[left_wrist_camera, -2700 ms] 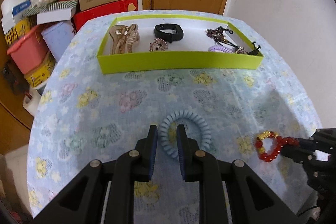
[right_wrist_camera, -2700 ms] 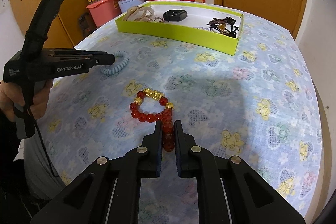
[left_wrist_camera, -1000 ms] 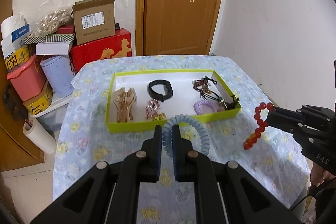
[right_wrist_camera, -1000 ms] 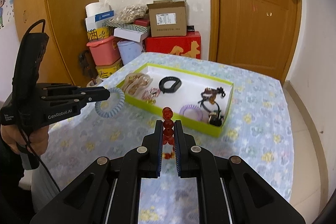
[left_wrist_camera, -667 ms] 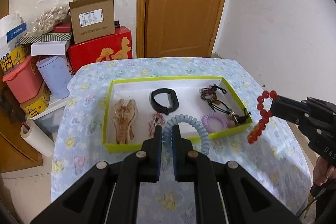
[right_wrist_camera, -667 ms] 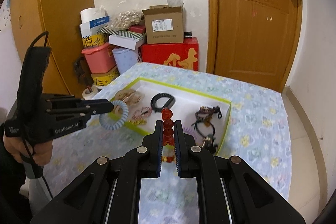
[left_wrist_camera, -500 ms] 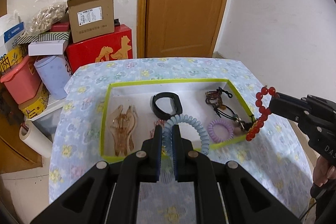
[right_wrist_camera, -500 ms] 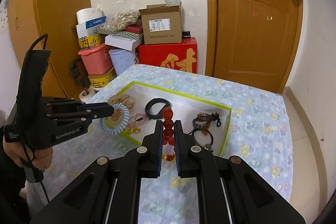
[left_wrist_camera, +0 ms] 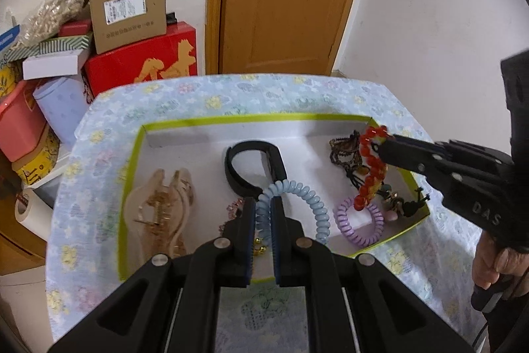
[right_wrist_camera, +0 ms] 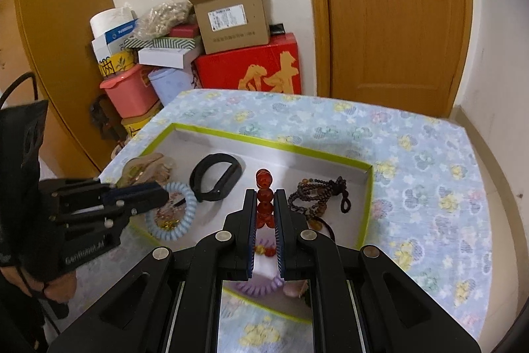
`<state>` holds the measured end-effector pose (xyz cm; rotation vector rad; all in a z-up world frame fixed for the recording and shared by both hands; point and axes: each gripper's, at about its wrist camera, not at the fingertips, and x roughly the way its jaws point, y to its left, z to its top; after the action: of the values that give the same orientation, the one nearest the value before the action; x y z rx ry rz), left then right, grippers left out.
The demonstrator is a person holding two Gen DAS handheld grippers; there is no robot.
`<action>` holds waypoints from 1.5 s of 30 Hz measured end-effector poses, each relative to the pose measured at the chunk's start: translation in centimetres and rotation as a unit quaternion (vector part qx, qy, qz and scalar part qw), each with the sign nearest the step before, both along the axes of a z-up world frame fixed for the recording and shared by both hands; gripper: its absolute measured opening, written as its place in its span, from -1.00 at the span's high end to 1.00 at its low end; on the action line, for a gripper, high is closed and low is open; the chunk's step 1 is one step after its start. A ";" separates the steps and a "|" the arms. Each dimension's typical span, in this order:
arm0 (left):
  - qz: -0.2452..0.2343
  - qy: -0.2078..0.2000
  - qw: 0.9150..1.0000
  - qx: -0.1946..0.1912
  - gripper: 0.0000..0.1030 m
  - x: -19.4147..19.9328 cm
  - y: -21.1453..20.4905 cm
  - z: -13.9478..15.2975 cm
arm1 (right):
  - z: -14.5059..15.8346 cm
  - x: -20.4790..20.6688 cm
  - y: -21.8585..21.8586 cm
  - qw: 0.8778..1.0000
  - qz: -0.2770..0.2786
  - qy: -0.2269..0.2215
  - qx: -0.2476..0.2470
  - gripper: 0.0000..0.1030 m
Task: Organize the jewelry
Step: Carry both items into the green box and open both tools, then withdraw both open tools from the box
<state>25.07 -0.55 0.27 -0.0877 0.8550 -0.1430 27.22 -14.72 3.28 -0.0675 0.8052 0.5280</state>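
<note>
Both loads now hang over the tray (left_wrist_camera: 134, 161): left gripper (left_wrist_camera: 263, 214) clamps the coil tie (left_wrist_camera: 310, 199), right gripper (right_wrist_camera: 265, 207) the bead bracelet (right_wrist_camera: 264, 197) (lower before releasing).

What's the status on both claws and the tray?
Left claw shut on blue coil tie. Right claw shut on red bead bracelet. Both hang above green tray. Nothing in the way.

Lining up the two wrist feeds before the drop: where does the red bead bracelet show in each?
Left wrist view: red bead bracelet hangs at right, from the right gripper, over the tray's right end.
Right wrist view: bottom centre, pinched upright in that gripper.
Shared landmark: black wristband in the lime-green cardboard tray.
</note>
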 end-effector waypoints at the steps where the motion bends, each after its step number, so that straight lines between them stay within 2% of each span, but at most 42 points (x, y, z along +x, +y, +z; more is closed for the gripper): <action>1: -0.001 0.004 1.000 -0.001 0.82 0.2 0.0 -0.4 | -0.3 0.4 0.2 1.000 0.000 0.003 -0.001 0.81; 9: -0.011 0.022 1.000 -0.005 0.82 1.0 -0.6 -2.2 | -2.2 3.0 1.7 0.999 0.008 0.029 -0.012 0.80; 19: -0.006 0.024 1.000 0.004 0.81 1.3 -0.4 -3.0 | -4.0 4.6 1.6 0.998 -0.003 0.060 -0.017 0.79; 24: -0.009 0.022 1.000 0.002 0.78 1.2 -0.5 -2.7 | -3.3 4.2 1.2 0.999 -0.006 0.052 -0.014 0.63; 26: -0.008 0.020 1.000 0.001 0.67 1.0 -0.5 -2.4 | -2.8 3.9 1.2 0.999 -0.006 0.048 -0.012 0.59; 27: -0.008 0.018 1.000 0.000 0.59 0.9 -0.5 -2.2 | -2.5 3.6 1.1 0.999 -0.006 0.044 -0.010 0.55; 30: -0.004 0.011 1.000 -0.001 0.54 0.2 -0.4 -1.4 | -1.7 2.9 1.0 0.999 -0.007 0.039 -0.010 0.43; 37: 0.000 -0.006 1.000 0.008 0.53 -2.9 -0.5 0.7 | 0.4 -0.8 -0.4 1.000 -0.017 0.021 -0.004 0.41; 45: 0.007 -0.027 0.999 0.018 0.53 -8.8 -0.8 2.7 | 1.9 -7.5 -2.3 0.999 -0.035 0.003 -0.015 0.38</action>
<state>16.32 -1.34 2.98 -0.0559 0.8036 -0.1154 19.74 -17.05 5.18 -0.0647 0.8195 0.4494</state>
